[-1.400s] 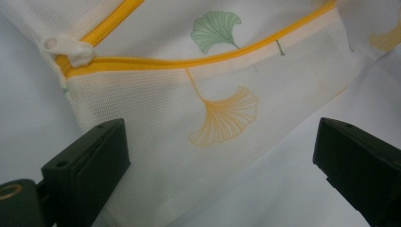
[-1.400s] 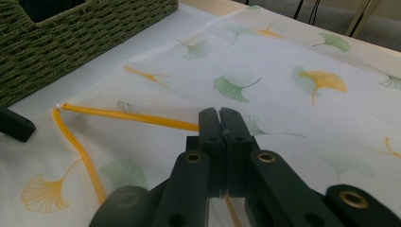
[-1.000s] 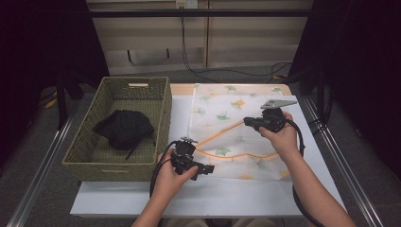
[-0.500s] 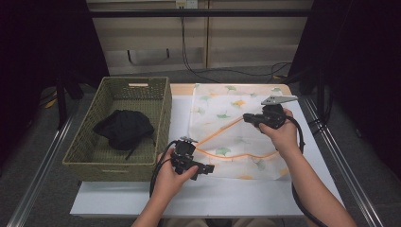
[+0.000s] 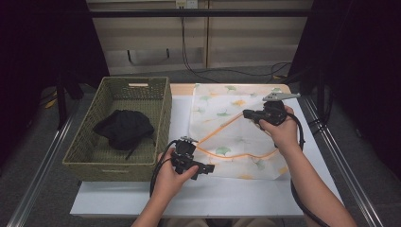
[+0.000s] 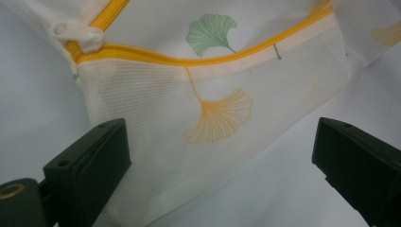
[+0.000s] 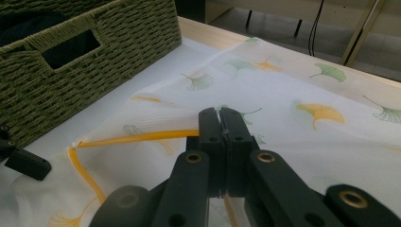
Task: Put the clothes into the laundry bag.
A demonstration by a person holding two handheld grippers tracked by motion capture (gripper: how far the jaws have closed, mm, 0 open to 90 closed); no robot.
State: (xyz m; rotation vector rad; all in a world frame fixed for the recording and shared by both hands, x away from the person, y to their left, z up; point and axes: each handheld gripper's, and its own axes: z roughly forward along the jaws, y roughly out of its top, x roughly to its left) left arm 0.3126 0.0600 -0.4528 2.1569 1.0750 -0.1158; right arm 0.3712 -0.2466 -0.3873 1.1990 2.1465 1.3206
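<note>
Left gripper (image 5: 204,166): our fingers gape wide at the bag's (image 5: 236,137) near-left corner.
Right gripper (image 7: 220,124): we pinch its zipper edge (image 7: 142,137).

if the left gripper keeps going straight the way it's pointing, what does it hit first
Most likely the mesh laundry bag: the open left gripper aims at its near corner, just below the yellow zipper. Depth is hard to judge.

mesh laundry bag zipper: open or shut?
Open. The mesh laundry bag has its orange zipper parted into a wide mouth; the right gripper holds the upper edge up, and the slider sits at the corner.
</note>
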